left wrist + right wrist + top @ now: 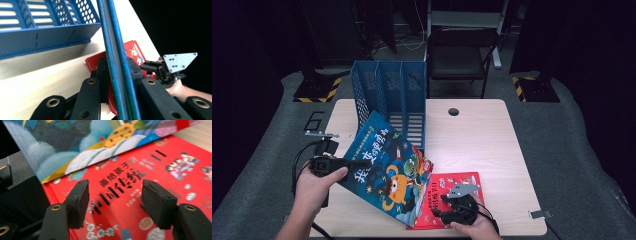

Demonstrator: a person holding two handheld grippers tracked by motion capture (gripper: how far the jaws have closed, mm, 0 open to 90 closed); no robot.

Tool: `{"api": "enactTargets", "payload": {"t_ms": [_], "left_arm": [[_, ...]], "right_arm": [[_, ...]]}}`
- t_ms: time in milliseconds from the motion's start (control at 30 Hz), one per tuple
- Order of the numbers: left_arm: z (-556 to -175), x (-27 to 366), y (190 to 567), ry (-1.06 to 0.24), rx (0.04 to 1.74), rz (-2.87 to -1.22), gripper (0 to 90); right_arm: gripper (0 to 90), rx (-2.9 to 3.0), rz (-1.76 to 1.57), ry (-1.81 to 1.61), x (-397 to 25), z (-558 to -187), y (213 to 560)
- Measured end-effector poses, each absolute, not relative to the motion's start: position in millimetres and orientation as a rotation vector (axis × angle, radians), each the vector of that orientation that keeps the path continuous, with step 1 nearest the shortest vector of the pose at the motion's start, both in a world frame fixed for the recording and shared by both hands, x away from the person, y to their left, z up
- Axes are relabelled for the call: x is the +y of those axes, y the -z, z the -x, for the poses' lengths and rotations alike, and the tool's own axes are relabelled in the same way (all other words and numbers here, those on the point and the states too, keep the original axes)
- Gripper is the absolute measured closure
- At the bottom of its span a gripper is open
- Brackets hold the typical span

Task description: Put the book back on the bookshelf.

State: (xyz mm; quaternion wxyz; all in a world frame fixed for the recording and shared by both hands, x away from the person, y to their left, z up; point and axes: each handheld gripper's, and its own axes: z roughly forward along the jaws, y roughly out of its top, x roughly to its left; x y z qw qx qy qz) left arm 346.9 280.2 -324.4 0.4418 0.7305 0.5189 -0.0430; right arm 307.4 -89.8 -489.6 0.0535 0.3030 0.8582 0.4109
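I note the left gripper (117, 82) clamped on the blue book's (387, 167) edge, lifted beside the file rack (389, 95); my right gripper (113, 205) hangs wide apart over the red book (150, 185).

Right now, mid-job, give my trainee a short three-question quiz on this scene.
1. True or false: the left tongs are shut on the blue book.
2. Which book lies flat under the right tongs? A. green book B. red book C. yellow book
3. Fill in: the blue file rack stands at the ___ edge of the table.

Key:
1. True; in the left gripper view the book's edge runs between the jaws.
2. B, the red book; the tongs are open above it.
3. Far.
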Motion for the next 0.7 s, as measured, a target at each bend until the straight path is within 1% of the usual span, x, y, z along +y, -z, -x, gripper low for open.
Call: {"api": "enactTargets", "payload": {"t_ms": [233,400,700], "left_arm": [[-348,257,305,0.060,1.265,-1.916,77.5],[-349,246,295,0.028,1.239,-1.935,77.8],[-359,231,290,0.022,1.195,-1.945,80.7]], "right_arm": [[35.2,2.616,-0.910,-1.209,-78,-299,489],[32.2,2.609,-0.892,-1.194,-72,-295,489],[17.6,2.565,-0.889,-1.190,-61,-287,493]]}}
